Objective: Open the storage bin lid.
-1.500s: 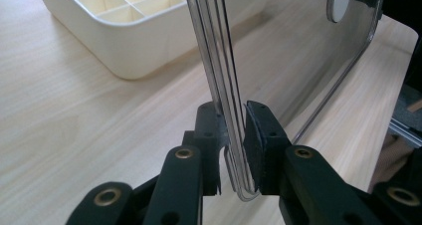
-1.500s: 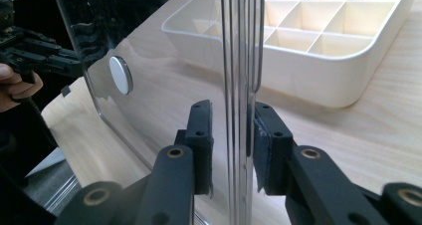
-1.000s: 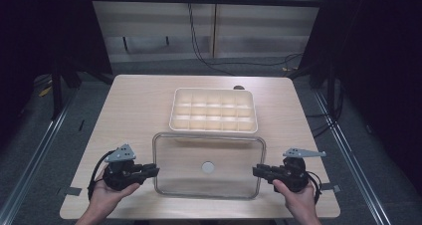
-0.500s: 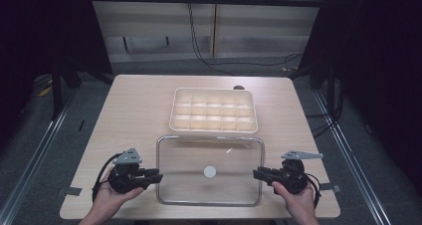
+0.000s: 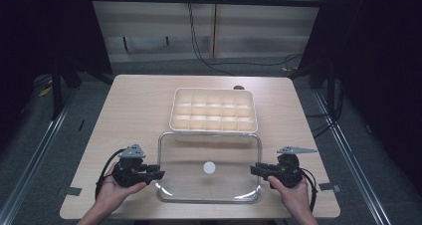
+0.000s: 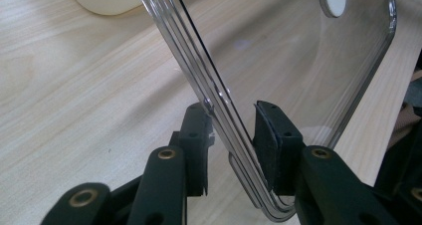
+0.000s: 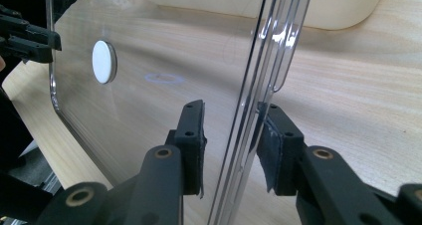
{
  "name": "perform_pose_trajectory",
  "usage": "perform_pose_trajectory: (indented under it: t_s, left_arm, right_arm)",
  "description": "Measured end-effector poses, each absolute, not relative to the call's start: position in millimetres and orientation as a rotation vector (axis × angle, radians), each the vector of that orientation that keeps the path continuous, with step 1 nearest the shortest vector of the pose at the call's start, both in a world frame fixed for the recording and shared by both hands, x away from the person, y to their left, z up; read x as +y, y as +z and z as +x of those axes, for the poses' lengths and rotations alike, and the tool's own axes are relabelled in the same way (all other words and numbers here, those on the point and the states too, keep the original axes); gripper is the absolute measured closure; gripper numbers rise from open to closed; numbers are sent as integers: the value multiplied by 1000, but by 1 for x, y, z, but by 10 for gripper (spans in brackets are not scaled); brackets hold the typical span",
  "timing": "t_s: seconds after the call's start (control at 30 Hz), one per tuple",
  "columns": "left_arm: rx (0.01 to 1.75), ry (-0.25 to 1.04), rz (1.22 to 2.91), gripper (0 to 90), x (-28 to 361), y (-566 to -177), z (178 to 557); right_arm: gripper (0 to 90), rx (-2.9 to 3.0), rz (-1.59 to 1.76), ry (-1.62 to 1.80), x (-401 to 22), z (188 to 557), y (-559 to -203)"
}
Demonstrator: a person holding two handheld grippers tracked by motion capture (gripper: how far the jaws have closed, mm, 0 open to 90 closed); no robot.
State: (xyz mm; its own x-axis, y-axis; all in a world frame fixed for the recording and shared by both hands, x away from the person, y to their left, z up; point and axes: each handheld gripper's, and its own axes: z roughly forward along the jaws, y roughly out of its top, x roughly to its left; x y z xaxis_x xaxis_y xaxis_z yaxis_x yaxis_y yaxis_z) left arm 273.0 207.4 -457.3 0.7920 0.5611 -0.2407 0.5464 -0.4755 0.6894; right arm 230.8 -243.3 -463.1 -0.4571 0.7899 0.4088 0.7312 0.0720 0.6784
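Note:
A clear plastic lid [image 5: 209, 185] with a white round dot [image 5: 209, 167] at its middle lies flat on the table, just in front of a cream compartment box [image 5: 214, 110]. My left gripper [image 5: 159, 174] straddles the lid's left rim [image 6: 199, 70]. Its jaws have just been opening, and its right pad [image 6: 266, 135] stands off the rim, so it is open. My right gripper [image 5: 253, 169] straddles the lid's right rim [image 7: 259, 70]. Its jaws have also just been opening, with a gap beside its left pad [image 7: 193, 140].
The light wooden table [image 5: 134, 110] has bare room left and right of the box and lid. Its near edge runs just behind my hands. Dark floor, metal rails and cables surround the table.
The lid, held higher and overlapping the box a second ago, has come down onto the table in front of the box. Both hands stay at its sides.

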Motion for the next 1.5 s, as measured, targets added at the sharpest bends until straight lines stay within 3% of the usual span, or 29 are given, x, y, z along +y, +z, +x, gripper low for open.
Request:
perform_pose_trajectory:
  t_s: [0.6, 0.93, 1.5]
  left_arm:
    - [847, 38, 2221, 621, 202, -466, 275]
    - [849, -24, 2281, 583, 199, -473, 288]
    - [900, -78, 2242, 554, 200, -484, 295]
  right_arm:
    - [552, 2253, 1638, 1259, -236, 237, -475]
    - [505, 2312, 1694, 1135, -231, 245, -481]
    - [422, 2265, 1659, 1135, -227, 246, -495]
